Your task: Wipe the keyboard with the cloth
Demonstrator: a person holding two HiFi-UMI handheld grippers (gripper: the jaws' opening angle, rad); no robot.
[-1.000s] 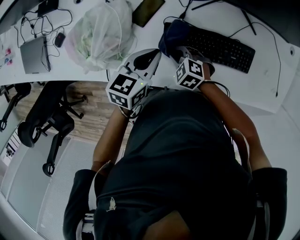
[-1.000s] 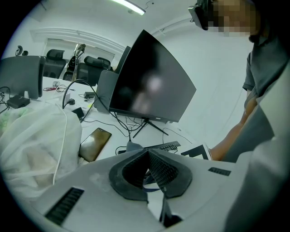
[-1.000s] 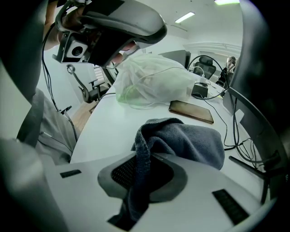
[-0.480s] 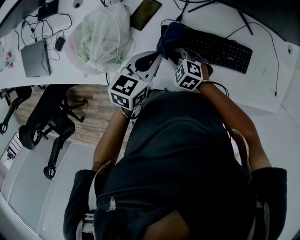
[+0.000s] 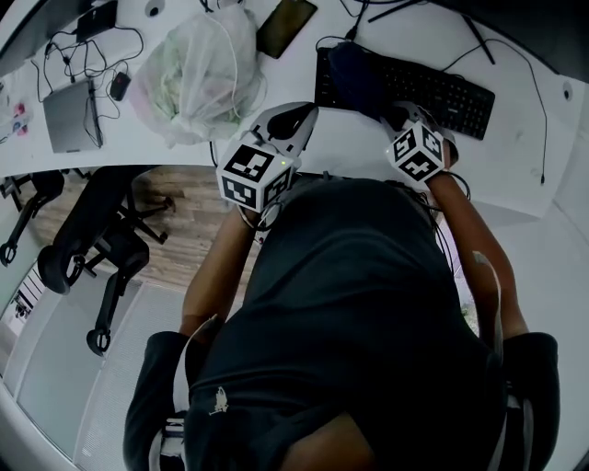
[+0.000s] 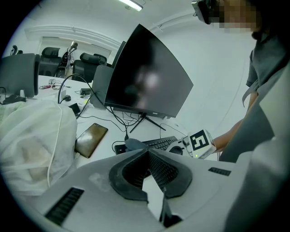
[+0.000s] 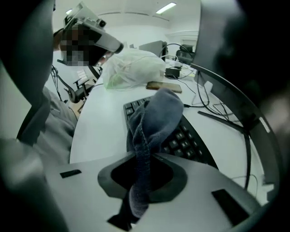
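- Seen from the head camera, the left hand-held gripper (image 5: 293,120) hangs at the near edge of the white counter (image 5: 515,170), well apart from the black keyboard (image 5: 433,92). The right hand-held gripper (image 5: 398,112) is over the keys.
- The left gripper view shows that tool's dark pads meeting at their tips with nothing between them. It also takes in a dark monitor (image 6: 145,72) standing behind the keyboard, which the head view crops out.
- Only the right gripper view shows the grip plainly: the right hand-held gripper (image 7: 146,159) is clamped on a twisted fold of the cloth (image 7: 154,120).
- The cloth is dark blue-grey and thick, with a nubbly weave. It is bunched into a rope at the jaws and spreads into a rounded hump ahead of them.
- That hump lies on the left end of the keyboard (image 7: 186,138). From above, the cloth (image 5: 357,74) covers the keys there.
- A brown phone (image 5: 287,23) lies flat beside a crumpled white plastic bag (image 5: 198,74), left of the keyboard.
- Below the counter's edge, the head view alone shows a black office chair (image 5: 92,239) on a wood-pattern floor.
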